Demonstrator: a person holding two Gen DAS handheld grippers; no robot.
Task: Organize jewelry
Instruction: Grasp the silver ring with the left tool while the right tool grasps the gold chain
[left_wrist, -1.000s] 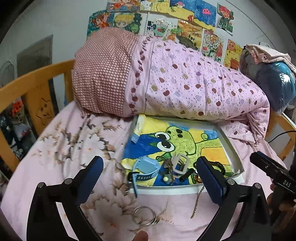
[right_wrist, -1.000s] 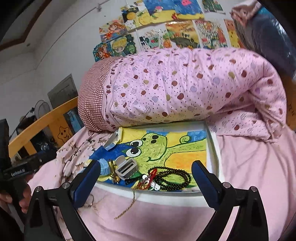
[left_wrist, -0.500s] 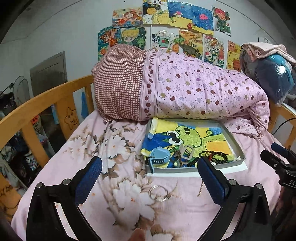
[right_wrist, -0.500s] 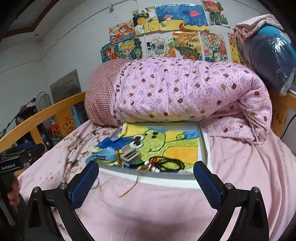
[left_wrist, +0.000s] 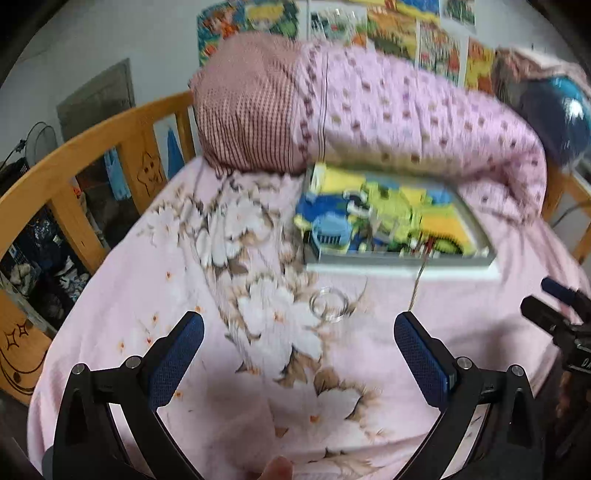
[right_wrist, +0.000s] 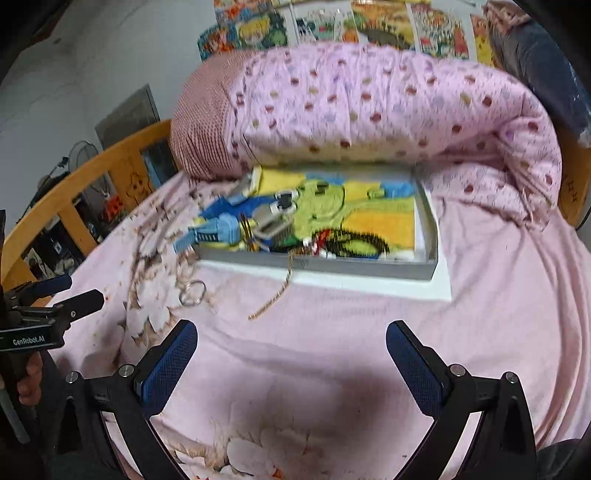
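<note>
Both tongs, left tongs (left_wrist: 298, 350) and right tongs (right_wrist: 291, 356), hover spread and empty at lower frame above the pink bed (right_wrist: 498, 295). Mid-frame, a thin chain (right_wrist: 275, 295) trails over the tray (right_wrist: 369, 268) edge: light, limp, slippery, probably best pinched at its loose end. A ring (right_wrist: 192, 292) lies left of it.

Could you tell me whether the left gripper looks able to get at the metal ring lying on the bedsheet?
Probably yes: the left gripper is open, and the metal ring lies bare on the sheet ahead with nothing between.
</note>
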